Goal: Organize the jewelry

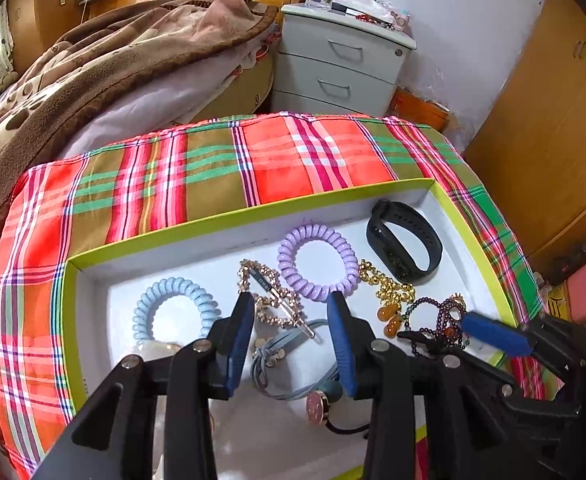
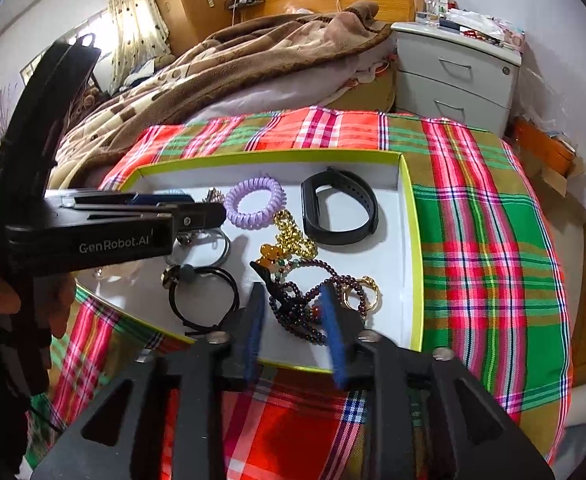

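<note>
A shallow white tray with a lime rim [image 1: 253, 210] [image 2: 407, 184] holds the jewelry. My left gripper [image 1: 291, 300] is open just above a gold bead chain with a hair clip [image 1: 271, 296] and a blue-grey cord tie [image 1: 289, 356]. A pale blue coil tie [image 1: 173, 306], purple coil tie [image 1: 317, 260] [image 2: 255, 202], black wristband [image 1: 405, 240] [image 2: 339, 212] and gold bead chain [image 1: 387, 286] [image 2: 291, 236] lie around. My right gripper [image 2: 293, 294] is open over a dark bead string [image 2: 301, 312] beside a gold ring [image 2: 363, 294]. A black hair tie [image 2: 203, 294] lies to its left.
The tray sits on a plaid cloth [image 1: 213, 160] [image 2: 485, 240] over a table. A bed with a brown blanket [image 1: 93, 64] lies behind and left. A grey drawer unit [image 1: 341, 64] [image 2: 453, 72] stands behind. Wooden cabinets stand at the right.
</note>
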`<state>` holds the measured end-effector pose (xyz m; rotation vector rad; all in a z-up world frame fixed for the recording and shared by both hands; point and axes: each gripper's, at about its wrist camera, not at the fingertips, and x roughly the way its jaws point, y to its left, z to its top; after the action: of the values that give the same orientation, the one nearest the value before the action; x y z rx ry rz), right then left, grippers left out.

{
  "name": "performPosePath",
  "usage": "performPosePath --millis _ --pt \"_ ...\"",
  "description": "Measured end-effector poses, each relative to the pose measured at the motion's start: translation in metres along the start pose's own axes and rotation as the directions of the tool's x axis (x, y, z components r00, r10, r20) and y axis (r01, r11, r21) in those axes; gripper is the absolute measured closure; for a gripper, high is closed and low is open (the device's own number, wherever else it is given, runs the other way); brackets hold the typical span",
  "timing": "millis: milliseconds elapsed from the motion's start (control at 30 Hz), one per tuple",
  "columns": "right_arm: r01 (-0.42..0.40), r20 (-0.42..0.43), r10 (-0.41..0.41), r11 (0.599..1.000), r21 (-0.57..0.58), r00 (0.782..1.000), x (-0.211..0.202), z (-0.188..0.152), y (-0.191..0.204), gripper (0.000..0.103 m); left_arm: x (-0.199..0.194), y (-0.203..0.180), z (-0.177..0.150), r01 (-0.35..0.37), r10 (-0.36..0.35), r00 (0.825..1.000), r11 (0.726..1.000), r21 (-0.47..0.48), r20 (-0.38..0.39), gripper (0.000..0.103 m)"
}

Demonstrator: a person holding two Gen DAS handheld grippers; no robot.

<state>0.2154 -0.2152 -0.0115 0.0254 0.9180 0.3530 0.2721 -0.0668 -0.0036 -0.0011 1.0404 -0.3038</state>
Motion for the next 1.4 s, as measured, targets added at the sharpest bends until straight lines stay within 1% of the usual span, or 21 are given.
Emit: performPosePath --millis 133,233,333,367,500,567,633,767,867,967,1000,1100,1233,1333,1400 --pt "-0.005 0.019 0.005 1.0 0.013 1.0 -0.005 -0.001 0.001 0.06 -0.01 -0.002 -0.004 -0.004 0.004 1.0 1.0 0.008 0.016 0.063" --pt "0.013 0.041 -0.014 1.0 0.021 0.999 -0.012 -0.002 0.002 0.06 -0.022 -0.004 -0.008 -0.03 0.029 0.999 1.0 0.01 0.039 0.063" --pt "0.022 0.071 -0.024 0.999 0.034 0.997 -0.024 -0.004 0.005 0.06 -0.036 -0.005 -0.015 -0.027 0.027 0.997 1.0 -0.002 0.07 0.062" --pt "0.038 0.082 -0.041 0.999 0.036 0.996 -0.029 -0.006 0.006 0.06 -0.041 -0.006 -0.018 -0.026 0.026 0.997 1.0 -0.005 0.079 0.061" --pt "0.084 0.111 -0.086 0.996 0.028 0.99 -0.043 -0.012 0.014 0.059 -0.061 -0.011 -0.033 -0.087 0.089 0.987 0.996 -0.017 0.132 0.059" --pt "0.092 0.124 -0.094 0.995 0.027 0.988 -0.05 -0.016 0.019 0.059 -0.069 -0.011 -0.041 -0.101 0.105 0.983 0.994 -0.032 0.148 0.059" --pt "0.103 0.139 -0.106 0.994 0.032 0.985 -0.057 -0.02 0.023 0.059 -0.078 -0.013 -0.051 -0.132 0.137 0.976 0.99 -0.04 0.168 0.059" --pt "0.12 0.16 -0.126 0.992 0.047 0.979 -0.069 -0.028 0.029 0.059 -0.093 -0.018 -0.073 -0.146 0.151 0.97 0.988 -0.043 0.191 0.059" --pt "0.126 0.173 -0.135 0.99 0.063 0.976 -0.077 -0.034 0.033 0.059 -0.103 -0.022 -0.091 -0.207 0.212 0.952 0.977 -0.046 0.219 0.059" --pt "0.119 0.188 -0.129 0.991 0.066 0.974 -0.087 -0.041 0.039 0.059 -0.112 -0.02 -0.107 -0.203 0.217 0.951 0.976 -0.082 0.222 0.059" --pt "0.121 0.193 -0.131 0.991 0.061 0.972 -0.09 -0.043 0.042 0.059 -0.114 -0.021 -0.113 -0.216 0.233 0.946 0.972 -0.096 0.224 0.059" --pt "0.134 0.21 -0.141 0.99 0.049 0.967 -0.098 -0.049 0.052 0.059 -0.118 -0.026 -0.124 -0.241 0.254 0.94 0.967 -0.084 0.227 0.059" --pt "0.134 0.23 -0.141 0.99 0.045 0.963 -0.105 -0.054 0.061 0.059 -0.123 -0.03 -0.137 -0.249 0.263 0.938 0.964 -0.087 0.227 0.059" --pt "0.134 0.236 -0.141 0.99 0.048 0.961 -0.106 -0.056 0.065 0.059 -0.125 -0.032 -0.143 -0.27 0.285 0.93 0.958 -0.093 0.233 0.059" --pt "0.134 0.239 -0.143 0.99 0.054 0.961 -0.107 -0.058 0.067 0.059 -0.125 -0.033 -0.145 -0.266 0.281 0.932 0.959 -0.096 0.229 0.059"
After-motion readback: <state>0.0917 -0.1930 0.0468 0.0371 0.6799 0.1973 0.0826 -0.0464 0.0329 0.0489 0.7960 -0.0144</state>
